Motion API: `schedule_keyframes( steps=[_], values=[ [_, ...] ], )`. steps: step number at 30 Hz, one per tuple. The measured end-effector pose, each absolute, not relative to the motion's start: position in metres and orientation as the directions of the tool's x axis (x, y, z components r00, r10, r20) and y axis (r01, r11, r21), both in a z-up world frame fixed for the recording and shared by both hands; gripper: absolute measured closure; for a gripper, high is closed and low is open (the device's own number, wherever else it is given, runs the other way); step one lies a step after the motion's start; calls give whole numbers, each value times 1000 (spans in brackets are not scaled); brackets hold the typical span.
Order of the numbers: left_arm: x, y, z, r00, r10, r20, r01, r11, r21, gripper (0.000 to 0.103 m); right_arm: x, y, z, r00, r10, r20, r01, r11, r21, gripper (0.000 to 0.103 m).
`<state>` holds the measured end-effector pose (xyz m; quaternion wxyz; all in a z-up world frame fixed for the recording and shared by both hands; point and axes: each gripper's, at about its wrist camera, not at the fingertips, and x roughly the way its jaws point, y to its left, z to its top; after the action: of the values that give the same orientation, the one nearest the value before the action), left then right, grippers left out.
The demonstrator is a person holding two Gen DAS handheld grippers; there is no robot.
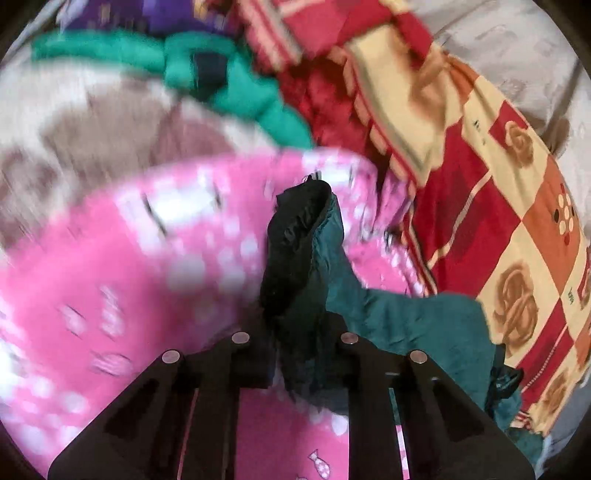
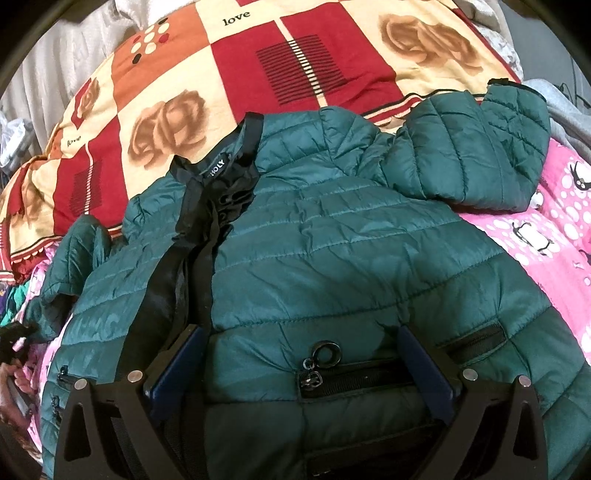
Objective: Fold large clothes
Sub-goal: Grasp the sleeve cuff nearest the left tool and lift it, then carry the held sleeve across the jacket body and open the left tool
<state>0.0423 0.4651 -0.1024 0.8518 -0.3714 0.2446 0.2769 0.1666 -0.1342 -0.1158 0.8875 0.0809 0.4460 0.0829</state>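
A dark green quilted jacket [image 2: 332, 229] lies front up across the bed, its black-lined collar [image 2: 221, 162] pointing away and one sleeve [image 2: 476, 147] bent at the upper right. My right gripper [image 2: 299, 332] hovers open over the jacket's lower front, with a zipped pocket [image 2: 354, 376] between its blue pads [image 2: 177, 369]. In the blurred left wrist view, my left gripper [image 1: 295, 332] is shut on a bunched end of the jacket [image 1: 303, 236]: green shell with black lining, standing up between the fingers. More green fabric [image 1: 424, 325] trails off to the right.
Under the jacket lies a pink blanket with white dots and penguins [image 2: 554, 229] [image 1: 129, 258]. A red, orange and cream checked blanket with roses [image 2: 295, 59] [image 1: 498, 221] covers the far side. A bright green garment [image 1: 229, 81] and purple cloth [image 1: 166, 14] are heaped beyond.
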Motion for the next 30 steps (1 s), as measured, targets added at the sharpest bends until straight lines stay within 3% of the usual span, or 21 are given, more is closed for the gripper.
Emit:
schedule_keyframes(
  steps=[6, 12, 16, 23, 30],
  values=[
    [2, 481, -38, 686, 464, -560, -722, 527, -448, 89, 157, -146, -92, 604, 177, -777, -11, 977, 214, 2],
    [1, 465, 2, 713, 470, -520, -690, 602, -402, 89, 138, -165, -55, 670, 112, -734, 3, 988, 153, 2],
    [24, 419, 24, 787, 373, -491, -581, 715, -388, 89, 127, -164, -31, 680, 146, -719, -103, 989, 104, 2],
    [88, 313, 57, 859, 210, -466, -398, 847, -352, 89, 76, -177, -2, 773, 194, -605, -239, 971, 6, 2],
    [157, 206, 51, 849, 77, -523, -273, 911, -310, 89, 64, -200, -39, 692, 222, -687, -218, 971, 95, 2]
  ],
)
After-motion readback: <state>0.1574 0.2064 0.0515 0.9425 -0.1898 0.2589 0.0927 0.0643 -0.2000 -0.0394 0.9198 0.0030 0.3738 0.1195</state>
